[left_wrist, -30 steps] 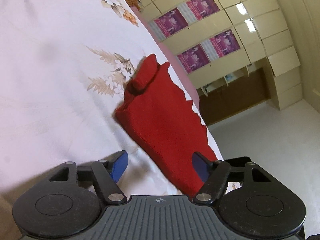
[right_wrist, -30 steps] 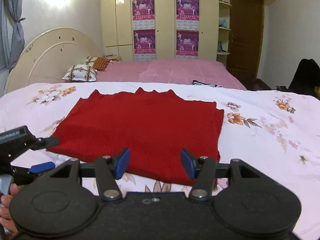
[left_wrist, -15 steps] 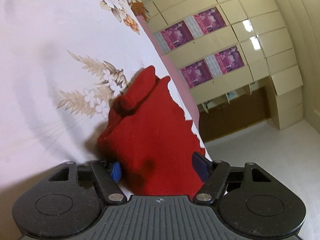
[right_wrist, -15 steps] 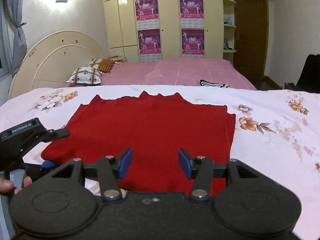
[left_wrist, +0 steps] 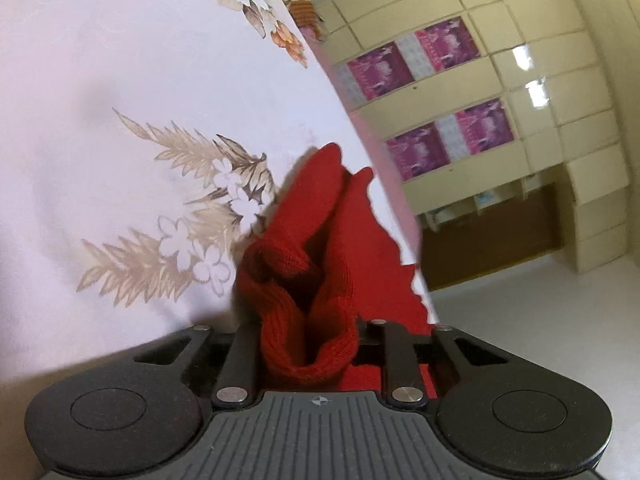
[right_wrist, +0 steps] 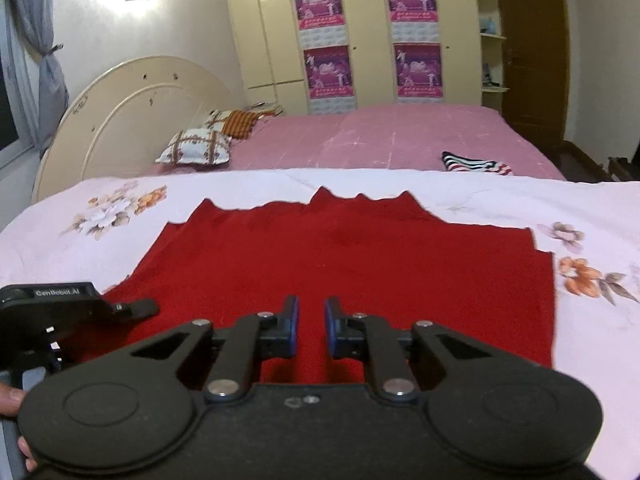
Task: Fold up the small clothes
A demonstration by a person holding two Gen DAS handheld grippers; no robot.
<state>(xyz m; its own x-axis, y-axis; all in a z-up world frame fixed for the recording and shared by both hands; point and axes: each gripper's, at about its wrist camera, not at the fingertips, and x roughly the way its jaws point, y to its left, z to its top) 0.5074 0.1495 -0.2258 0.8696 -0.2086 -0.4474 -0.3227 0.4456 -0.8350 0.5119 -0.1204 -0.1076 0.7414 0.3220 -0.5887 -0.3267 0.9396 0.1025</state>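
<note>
Red knit garment [right_wrist: 344,264] flat on the floral bedspread [right_wrist: 592,208], near edge. Left gripper [left_wrist: 308,344] jaws closing, pinching a bunched corner. Right gripper [right_wrist: 311,326] jaws closing over the near hem, narrow gap left.

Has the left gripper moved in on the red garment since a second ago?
Yes. The left gripper has advanced along the floral bedsheet onto the red garment; its jaws are closing with a bunched fold between them.
</note>
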